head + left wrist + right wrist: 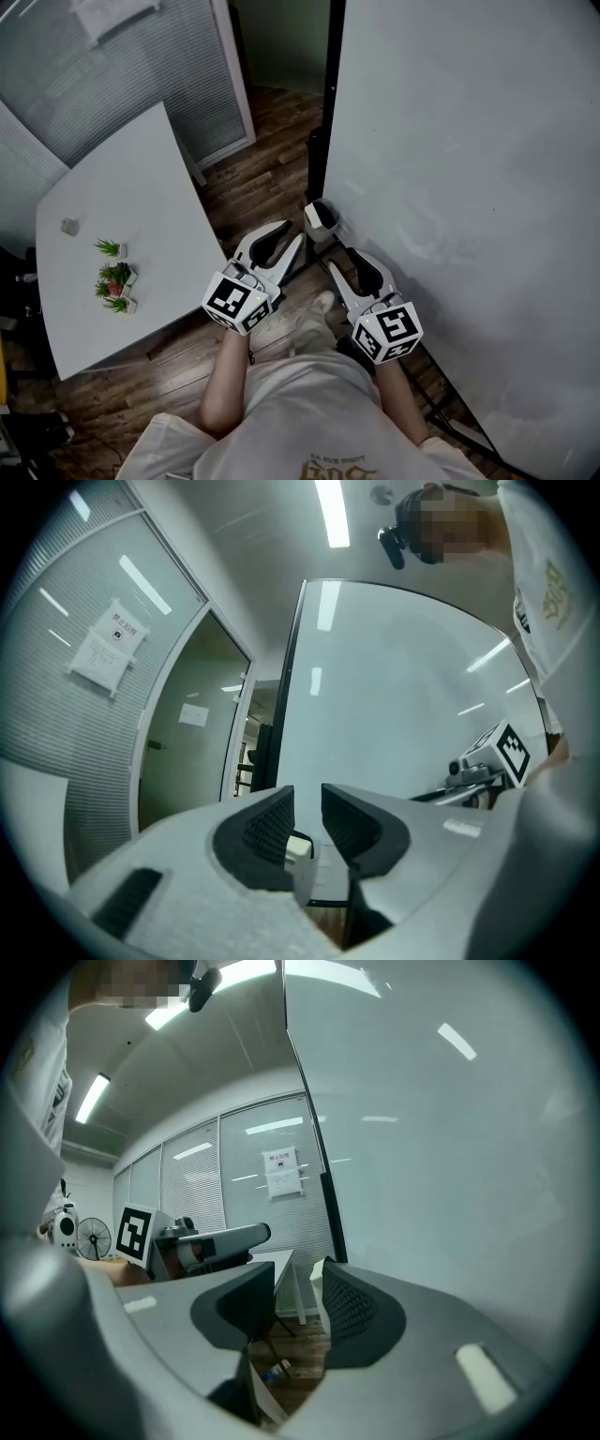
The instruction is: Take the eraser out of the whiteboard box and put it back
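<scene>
A dark wooden floor (253, 187) runs between a white desk (141, 187) and a large whiteboard (469, 187). Behind the desk is a glass partition with blinds (112, 66). Three small potted plants (114, 277) stand clustered on the desk.

The whiteboard box (322, 217) sits at the board's lower left edge, showing a dark inside. The eraser cannot be made out there, and no tongs hold it.

The left tongs (307, 803) stand narrowly apart just short of the box, with nothing between them. The right tongs (298, 1279) stand wider apart, gripping nothing.
</scene>
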Tool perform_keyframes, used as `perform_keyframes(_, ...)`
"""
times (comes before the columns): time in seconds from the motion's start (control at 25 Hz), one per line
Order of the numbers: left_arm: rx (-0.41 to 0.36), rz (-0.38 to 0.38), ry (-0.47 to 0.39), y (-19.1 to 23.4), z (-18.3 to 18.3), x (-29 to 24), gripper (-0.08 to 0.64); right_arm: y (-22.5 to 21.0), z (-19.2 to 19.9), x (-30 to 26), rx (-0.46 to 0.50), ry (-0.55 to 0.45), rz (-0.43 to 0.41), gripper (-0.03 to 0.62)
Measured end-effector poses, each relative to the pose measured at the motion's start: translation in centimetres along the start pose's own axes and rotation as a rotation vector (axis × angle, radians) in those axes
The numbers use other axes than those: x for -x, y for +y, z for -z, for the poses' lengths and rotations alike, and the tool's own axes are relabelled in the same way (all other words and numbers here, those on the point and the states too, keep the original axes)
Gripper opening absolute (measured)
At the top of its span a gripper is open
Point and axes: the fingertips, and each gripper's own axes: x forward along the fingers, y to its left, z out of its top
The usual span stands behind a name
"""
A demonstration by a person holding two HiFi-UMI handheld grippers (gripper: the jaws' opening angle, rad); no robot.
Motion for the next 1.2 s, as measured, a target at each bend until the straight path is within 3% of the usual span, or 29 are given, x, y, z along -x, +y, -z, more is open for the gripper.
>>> perform_keyframes(0.16,0.032,-0.05,-0.02,-0.1,-0.2,1.2,0.014,0.5,0.0,0.5,0.002,-0.01,-0.003,0.104)
perform_keyframes(0.32,0.053,-0.078,0.061,-0.1,1.1,1.8,0.003,0.8,-0.2,1.0,0.006,-0.024,-0.007,0.012)
perform_keyframes(0.52,0.026,-0.086,0.076,-0.7,1.1,2.2,0.003,0.8,0.3,1.5,0.029,0.014,-0.027,0.011)
perform_keyframes(1.2,0.001,-0.093,0.089,-2.0,1.3,1.3,0.003,-0.6,-0.2,3.1,0.03,-0.008,0.027,0.011)
